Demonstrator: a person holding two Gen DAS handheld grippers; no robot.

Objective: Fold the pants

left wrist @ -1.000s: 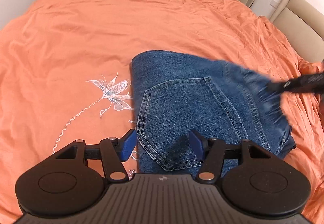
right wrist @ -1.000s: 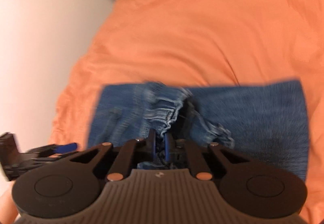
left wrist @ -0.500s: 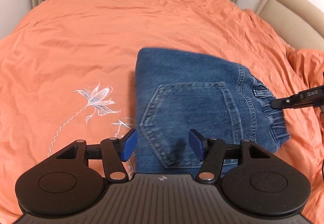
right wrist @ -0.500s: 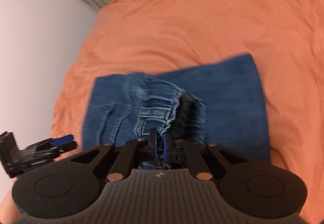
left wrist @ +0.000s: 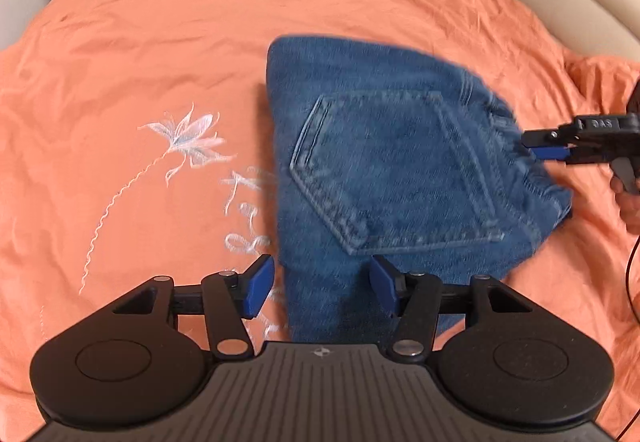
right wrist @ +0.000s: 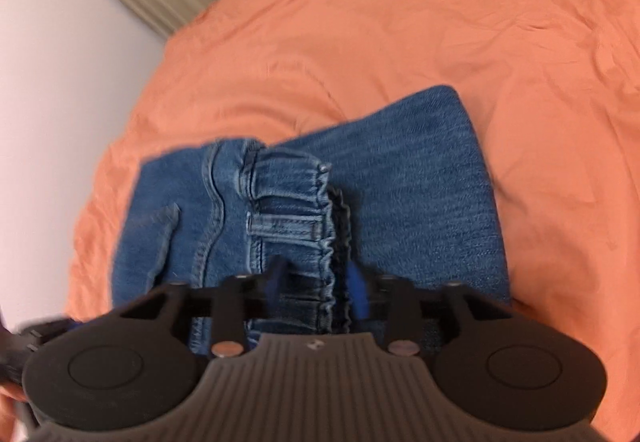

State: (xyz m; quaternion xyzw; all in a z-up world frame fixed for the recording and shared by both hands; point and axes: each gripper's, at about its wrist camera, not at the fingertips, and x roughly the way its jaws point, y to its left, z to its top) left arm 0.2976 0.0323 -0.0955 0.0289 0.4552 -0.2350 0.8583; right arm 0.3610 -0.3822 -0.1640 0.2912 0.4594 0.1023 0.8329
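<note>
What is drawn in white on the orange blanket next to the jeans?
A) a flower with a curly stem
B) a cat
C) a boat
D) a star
A: the orange blanket has a white stitched flower on a long wavy stem, just left of the folded jeans.

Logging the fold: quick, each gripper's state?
Left gripper: open, holding nothing.
Right gripper: just opened, jeans waistband between its jaws, not pinched.

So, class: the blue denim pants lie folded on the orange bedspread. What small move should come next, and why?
Probably draw the right gripper back off the elastic waistband: its jaws have just been opening, and the blue denim pants already lie folded on the orange bedspread.
</note>
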